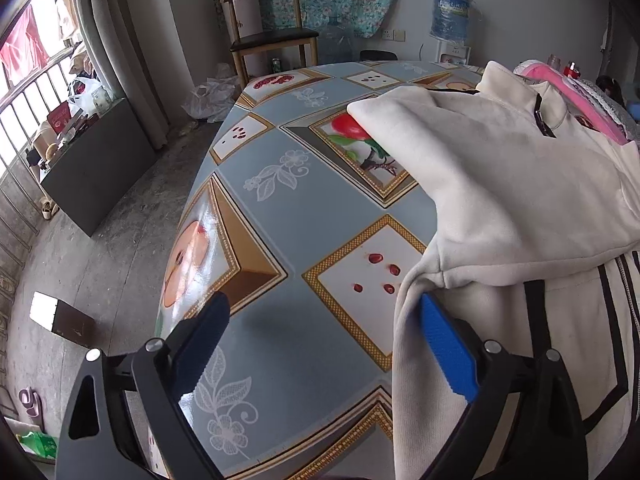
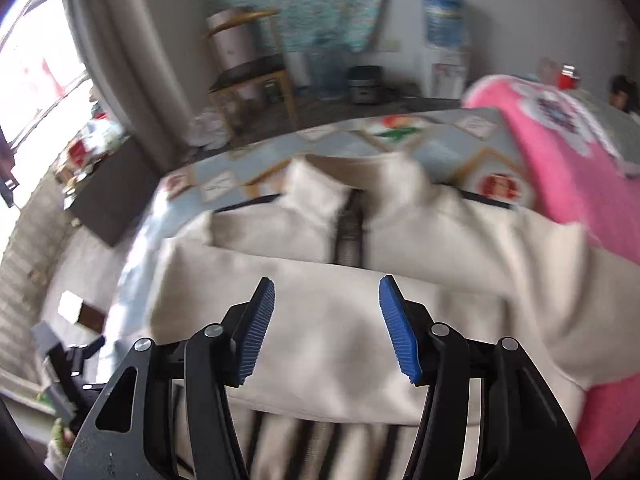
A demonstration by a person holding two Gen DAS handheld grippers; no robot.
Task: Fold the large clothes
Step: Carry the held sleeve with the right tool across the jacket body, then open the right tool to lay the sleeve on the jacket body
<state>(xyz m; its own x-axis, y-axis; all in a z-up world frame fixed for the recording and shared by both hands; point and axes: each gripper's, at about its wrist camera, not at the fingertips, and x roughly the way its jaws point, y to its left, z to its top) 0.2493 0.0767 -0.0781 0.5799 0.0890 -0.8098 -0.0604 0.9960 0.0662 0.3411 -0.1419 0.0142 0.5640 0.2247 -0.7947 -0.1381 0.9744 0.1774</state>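
A cream zip-up jacket (image 1: pixel 520 184) with black stripes lies on the patterned table (image 1: pixel 288 216), one sleeve folded across its chest. My left gripper (image 1: pixel 324 320) is open at the jacket's left edge, its right finger (image 1: pixel 444 344) against the cloth, its left finger over bare table. In the blurred right wrist view the jacket (image 2: pixel 328 308) fills the middle, collar and zip pointing away. My right gripper (image 2: pixel 326 304) is open and empty just above the folded sleeve.
A pink garment (image 2: pixel 572 184) lies on the table right of the jacket; it shows in the left wrist view (image 1: pixel 576 92) too. A wooden chair (image 1: pixel 272 36), a water dispenser (image 1: pixel 452 20) and a dark cabinet (image 1: pixel 96 168) stand beyond the table.
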